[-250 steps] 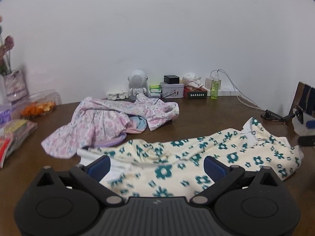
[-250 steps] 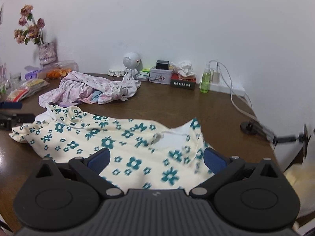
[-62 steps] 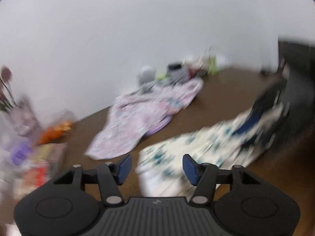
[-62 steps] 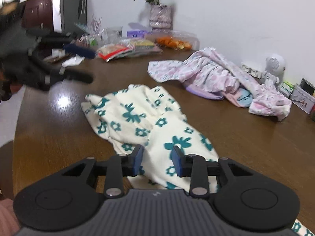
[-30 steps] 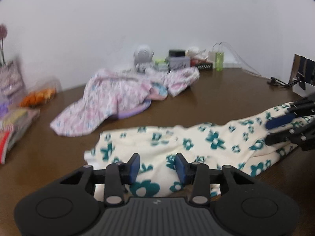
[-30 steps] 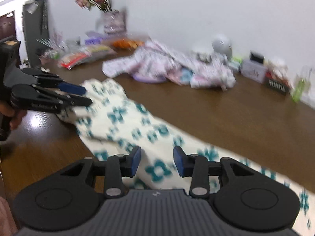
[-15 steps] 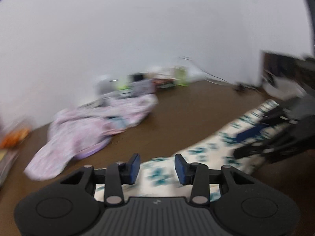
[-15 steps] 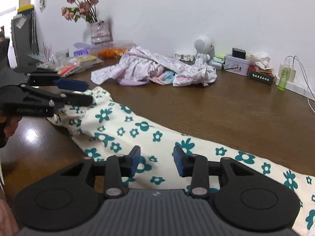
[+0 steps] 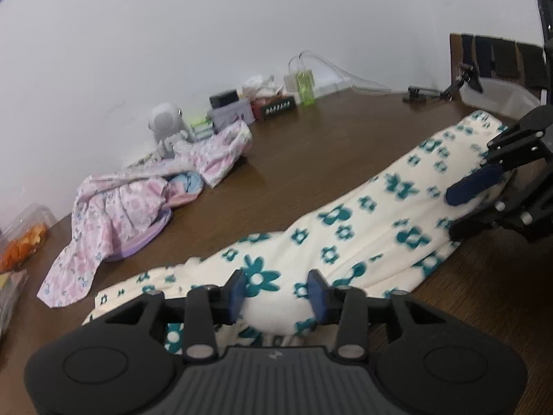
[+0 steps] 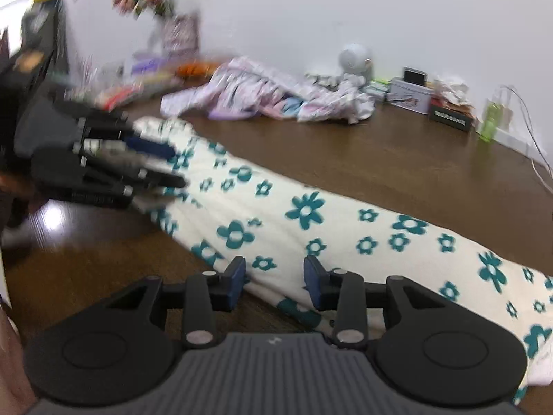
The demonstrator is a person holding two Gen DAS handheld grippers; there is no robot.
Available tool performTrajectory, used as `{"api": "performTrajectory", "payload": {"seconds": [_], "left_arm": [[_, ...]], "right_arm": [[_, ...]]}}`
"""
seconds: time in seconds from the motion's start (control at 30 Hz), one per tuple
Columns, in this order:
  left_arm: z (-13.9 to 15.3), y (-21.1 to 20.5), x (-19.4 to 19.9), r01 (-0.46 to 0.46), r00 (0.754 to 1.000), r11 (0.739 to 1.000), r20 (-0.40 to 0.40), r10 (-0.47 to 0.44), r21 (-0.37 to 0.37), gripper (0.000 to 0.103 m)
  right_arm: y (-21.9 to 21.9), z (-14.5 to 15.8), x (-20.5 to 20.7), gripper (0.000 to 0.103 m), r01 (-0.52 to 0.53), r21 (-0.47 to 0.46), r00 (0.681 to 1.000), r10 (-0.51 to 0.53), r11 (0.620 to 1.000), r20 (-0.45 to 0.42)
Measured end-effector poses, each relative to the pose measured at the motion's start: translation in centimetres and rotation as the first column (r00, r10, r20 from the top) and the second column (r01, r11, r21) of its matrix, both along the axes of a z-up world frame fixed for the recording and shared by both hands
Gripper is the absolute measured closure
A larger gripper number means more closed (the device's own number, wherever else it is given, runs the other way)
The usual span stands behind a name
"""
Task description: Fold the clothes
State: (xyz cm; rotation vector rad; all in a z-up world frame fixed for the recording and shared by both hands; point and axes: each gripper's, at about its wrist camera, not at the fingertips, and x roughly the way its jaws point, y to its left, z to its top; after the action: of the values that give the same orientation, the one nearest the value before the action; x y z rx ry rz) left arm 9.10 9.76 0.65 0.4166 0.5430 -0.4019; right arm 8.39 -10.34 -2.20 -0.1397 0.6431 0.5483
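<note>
Jaws on both grippers stand narrow, each w/ a bunch of cloth between the blue pads. Left gripper (image 9: 276,292) pinches a raised fold of the floral garment (image 9: 373,231) at its near-left end; fabric bulges up between the pads and touches both. Right gripper (image 10: 274,278) has the garment's near edge between its pads, cloth filling the gap, so it looks gripped, though contact on the left pad is hard to tell. Garment is cream w/ teal flowers, stretched in a long band across the brown table (image 9: 345,145), running from near-left to far-right in the left wrist view. In that view the right gripper shows at the right edge, one blue pad on top of the cloth's far end. In the right wrist view the left gripper is blurred at the left, its fingers closed on the garment's other end, w/ part of a hand behind it at the frame edge. A pink floral heap (image 9: 138,200) of other clothes lies farther back on the table, apart from the cream one. Along the far wall: small white robot toy (image 9: 165,126), grey tin, dark box, green bottle (image 9: 306,86) and cables. Flowers in a vase (image 10: 179,34) at far left, blurred, w/ packets beside them.
</note>
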Motion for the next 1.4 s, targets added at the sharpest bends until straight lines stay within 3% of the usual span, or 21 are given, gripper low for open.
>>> {"api": "performTrajectory", "payload": {"seconds": [0.07, 0.13, 0.23, 0.33, 0.43, 0.5, 0.57, 0.6, 0.63, 0.67, 0.7, 0.8, 0.97, 1.3, 1.4], "left_arm": [[0.5, -1.0, -0.9, 0.056, 0.998, 0.998, 0.011, -0.056, -0.011, 0.067], [0.3, -2.1, -1.4, 0.094, 0.995, 0.995, 0.011, -0.094, 0.017, 0.068], [-0.9, -2.7, -1.2, 0.070, 0.997, 0.995, -0.013, -0.069, 0.076, 0.068], [-1.3, -1.7, -0.9, 0.038, 0.999, 0.999, -0.040, -0.038, 0.004, 0.067], [-1.2, -1.7, -0.8, 0.030, 0.998, 1.000, -0.049, -0.030, -0.010, 0.067], [-0.7, -1.9, -0.9, 0.029, 0.998, 1.000, -0.049, -0.029, -0.013, 0.057], [0.1, -1.8, -1.2, 0.024, 0.999, 0.998, -0.030, -0.026, -0.062, 0.029], [0.6, -1.8, -1.3, 0.021, 1.000, 0.995, -0.018, -0.022, -0.095, 0.019], [1.1, -1.7, -1.4, 0.015, 1.000, 0.991, -0.011, -0.017, -0.130, 0.008], [1.5, -1.8, -1.4, 0.007, 1.000, 0.986, -0.011, -0.009, -0.169, 0.005], [1.9, -1.8, -1.5, -0.002, 1.000, 0.978, -0.011, 0.000, -0.207, 0.005], [3.0, -2.0, -1.5, -0.029, 1.000, 0.950, -0.014, 0.026, -0.312, 0.001], [3.3, -3.6, -2.1, -0.043, 0.999, 0.921, -0.042, 0.029, -0.387, 0.001], [2.7, -8.2, -1.0, 0.060, 0.992, 0.941, -0.085, -0.094, -0.332, 0.001], [2.7, -10.9, 0.5, 0.099, 0.986, 0.949, -0.095, -0.133, -0.298, 0.011]], "right_arm": [[-1.0, 0.8, -0.1, 0.066, 0.051, 0.023, 0.998, -0.051, 0.998, 0.035], [-1.5, 1.1, 0.0, 0.066, 0.100, -0.023, 0.993, -0.099, 0.995, 0.067], [-2.3, 0.3, 0.1, 0.066, 0.144, -0.080, 0.988, -0.140, 0.986, 0.059], [-3.4, -0.9, 0.1, 0.065, 0.164, -0.074, 0.986, -0.162, 0.984, 0.033], [-4.4, -1.1, 0.5, 0.065, 0.173, -0.019, 0.985, -0.173, 0.985, -0.003], [-5.1, -0.5, 0.2, 0.061, 0.165, 0.010, 0.986, -0.165, 0.986, 0.010], [-6.2, 0.8, -0.6, 0.040, 0.179, 0.065, 0.982, -0.182, 0.982, 0.041], [-7.1, 1.7, -1.1, 0.032, 0.197, 0.099, 0.977, -0.203, 0.975, 0.060], [-8.0, 2.5, -1.6, 0.016, 0.213, 0.134, 0.971, -0.225, 0.968, 0.079], [-9.0, 3.3, -2.2, 0.004, 0.233, 0.161, 0.964, -0.250, 0.959, 0.094], [-9.8, 4.0, -2.6, 0.000, 0.254, 0.174, 0.956, -0.274, 0.951, 0.101], [-12.1, 5.0, -3.2, 0.000, 0.319, 0.190, 0.936, -0.340, 0.929, 0.088], [-15.4, 3.8, -3.5, 0.000, 0.424, 0.215, 0.903, -0.430, 0.880, -0.022], [-20.4, 0.0, -2.2, 0.000, 0.532, 0.307, 0.846, -0.476, 0.789, -0.240], [-21.8, -0.9, -0.9, 0.000, 0.549, 0.349, 0.832, -0.454, 0.760, -0.319]]}}
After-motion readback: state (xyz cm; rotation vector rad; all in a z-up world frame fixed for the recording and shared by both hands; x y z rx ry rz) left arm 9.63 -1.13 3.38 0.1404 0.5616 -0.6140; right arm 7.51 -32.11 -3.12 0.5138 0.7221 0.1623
